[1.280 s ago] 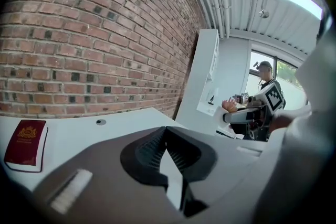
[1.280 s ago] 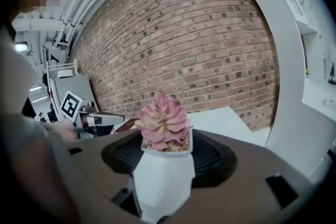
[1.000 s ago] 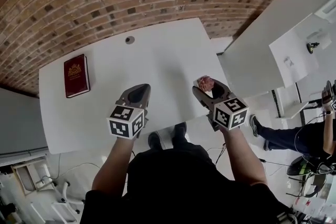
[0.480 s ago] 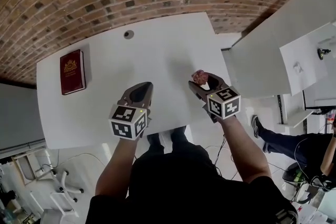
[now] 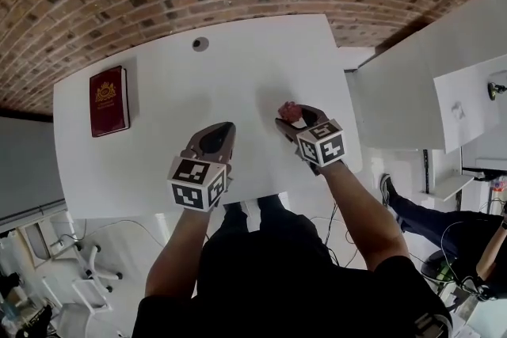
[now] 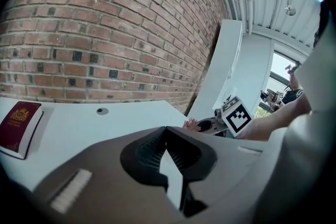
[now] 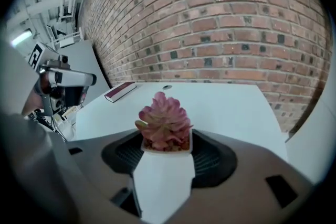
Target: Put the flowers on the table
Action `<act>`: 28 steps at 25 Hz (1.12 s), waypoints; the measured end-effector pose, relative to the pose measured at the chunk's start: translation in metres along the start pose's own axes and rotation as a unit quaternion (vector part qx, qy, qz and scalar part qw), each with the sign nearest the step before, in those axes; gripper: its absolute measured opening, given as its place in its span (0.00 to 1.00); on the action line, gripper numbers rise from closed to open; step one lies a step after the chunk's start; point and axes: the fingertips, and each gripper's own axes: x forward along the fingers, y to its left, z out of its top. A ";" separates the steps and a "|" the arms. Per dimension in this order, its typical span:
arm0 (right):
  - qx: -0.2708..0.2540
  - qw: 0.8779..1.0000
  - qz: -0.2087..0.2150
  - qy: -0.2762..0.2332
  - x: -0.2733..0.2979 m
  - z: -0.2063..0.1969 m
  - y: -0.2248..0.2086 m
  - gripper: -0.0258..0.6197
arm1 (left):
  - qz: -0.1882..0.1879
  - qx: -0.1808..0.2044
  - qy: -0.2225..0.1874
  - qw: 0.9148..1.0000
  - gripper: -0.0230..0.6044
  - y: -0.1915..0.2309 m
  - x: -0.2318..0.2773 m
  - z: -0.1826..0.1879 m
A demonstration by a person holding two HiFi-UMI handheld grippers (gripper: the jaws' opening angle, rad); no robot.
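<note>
A small pink flower in a white square pot (image 7: pixel 164 128) sits upright between the jaws of my right gripper (image 7: pixel 165 147), which is shut on the pot. In the head view the flower (image 5: pixel 288 112) shows at the tip of the right gripper (image 5: pixel 290 119), over the right part of the white table (image 5: pixel 238 83). My left gripper (image 5: pixel 223 135) hovers over the table's near edge, its jaws shut with nothing between them. From the left gripper view (image 6: pixel 166 131) the flower (image 6: pixel 190 124) peeks out at the right.
A dark red book (image 5: pixel 108 100) lies at the table's left end. A round cable hole (image 5: pixel 200 44) sits near the far edge, by the brick wall. White furniture (image 5: pixel 420 75) stands to the right. A seated person's legs (image 5: pixel 420 206) show at lower right.
The right gripper with the flower pot has moved left and farther over the table. The left gripper has barely shifted.
</note>
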 end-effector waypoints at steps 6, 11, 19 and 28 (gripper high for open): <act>-0.004 1.000 0.007 0.026 0.031 -0.009 -0.002 0.46 | 0.009 -0.011 0.005 1.000 0.06 0.011 -0.003 -0.007; -0.009 0.999 -0.004 0.041 0.053 -0.013 -0.006 0.46 | 0.018 -0.019 0.008 1.000 0.06 0.017 -0.009 -0.013; -0.013 0.998 -0.015 0.056 0.074 -0.026 -0.003 0.46 | 0.023 -0.024 0.013 0.999 0.06 0.022 -0.018 -0.023; -0.024 0.998 -0.022 0.052 0.078 -0.030 0.002 0.46 | 0.022 -0.020 0.011 0.999 0.06 0.020 -0.029 -0.024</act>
